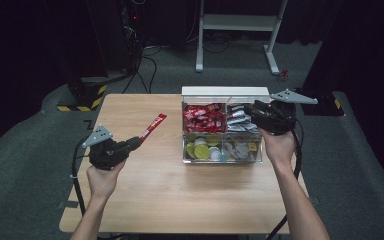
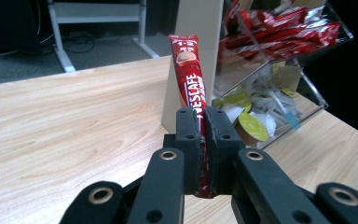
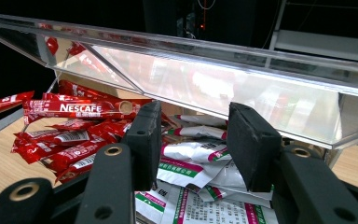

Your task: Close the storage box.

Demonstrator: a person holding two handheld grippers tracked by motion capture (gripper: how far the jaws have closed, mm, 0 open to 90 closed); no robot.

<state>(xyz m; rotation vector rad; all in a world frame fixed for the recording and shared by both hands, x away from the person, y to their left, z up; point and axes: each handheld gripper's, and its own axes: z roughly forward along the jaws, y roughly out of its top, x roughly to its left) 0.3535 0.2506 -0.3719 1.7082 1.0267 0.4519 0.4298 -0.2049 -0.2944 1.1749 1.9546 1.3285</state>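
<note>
The left gripper (image 2: 200, 140) is clamped on a red coffee stick (image 2: 191, 88) (label facing up). The right gripper (image 3: 193, 140) is held with jaws apart over white packets (image 3: 191, 161) in the clear box (image 1: 222, 160).

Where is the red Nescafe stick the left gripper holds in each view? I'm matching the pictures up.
High view: red Nescafe stick left of centre, angling up from the left gripper.
Left gripper view: upright at centre, clamped between the jaws.
Right gripper view: not identifiable.
Shared landmark: clear compartment box.
</note>
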